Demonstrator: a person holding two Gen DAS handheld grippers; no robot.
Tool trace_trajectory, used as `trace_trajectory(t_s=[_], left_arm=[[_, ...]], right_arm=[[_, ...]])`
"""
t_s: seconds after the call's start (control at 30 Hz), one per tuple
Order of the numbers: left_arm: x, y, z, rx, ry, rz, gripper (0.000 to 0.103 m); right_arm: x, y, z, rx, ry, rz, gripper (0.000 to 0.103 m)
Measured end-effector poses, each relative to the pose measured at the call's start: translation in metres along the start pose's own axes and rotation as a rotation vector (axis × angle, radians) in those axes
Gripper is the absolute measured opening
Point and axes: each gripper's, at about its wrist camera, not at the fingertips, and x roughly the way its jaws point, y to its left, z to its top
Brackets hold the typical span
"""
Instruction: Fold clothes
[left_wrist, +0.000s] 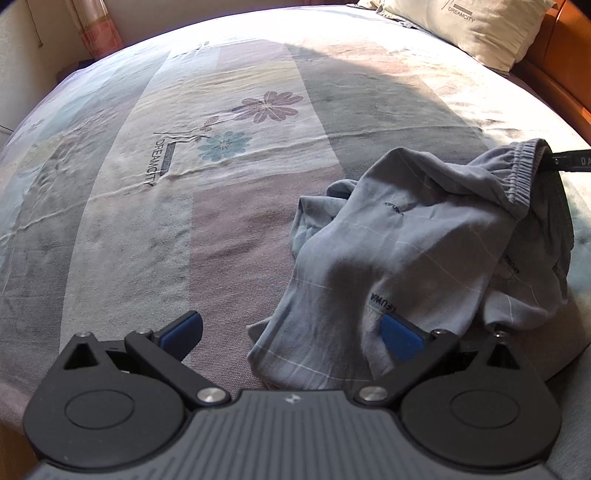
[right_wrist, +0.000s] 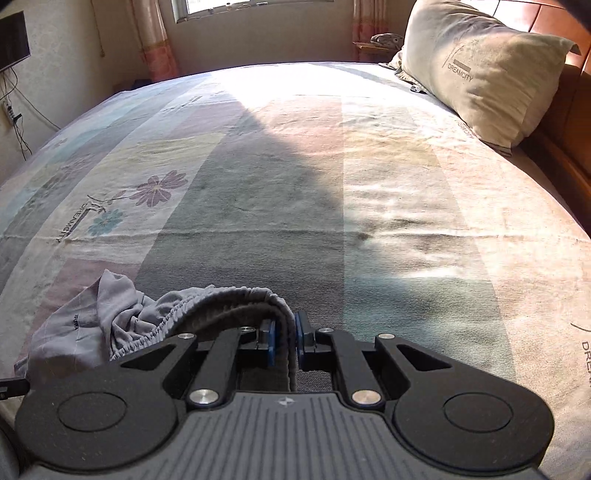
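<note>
On the bedsheet (right_wrist: 369, 184), crumpled grey shorts (left_wrist: 424, 251), waistband pinched in right claw (right_wrist: 285, 341); left claw (left_wrist: 291, 332) wide, empty.

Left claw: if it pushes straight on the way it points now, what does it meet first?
Probably the crumpled grey-blue shorts: their near edge already lies between the open left claw and against its right pad. The patterned bedsheet lies underneath, though depth is unclear.

The left gripper (left_wrist: 295, 332) stood wide open above the bed (left_wrist: 147, 221). Crumpled grey shorts (left_wrist: 424, 251) lay near the bed's right edge, touching its right finger (left_wrist: 400, 338).
</note>
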Motion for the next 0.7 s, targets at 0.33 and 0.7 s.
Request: trace_trajectory(t_s=[0.33,0.7], left_arm=[[0.011,-0.029,0.011,0.048,-0.012,-0.034,0.102],[0.004,-0.021,0.01,0.016,-0.034,-0.051,0.102]], right_arm=[[0.01,-0.063,-0.023,0.102,0.082,-0.102,0.025],[-0.035,-0.012,-0.035,-0.173,0.056,-0.209,0.054]])
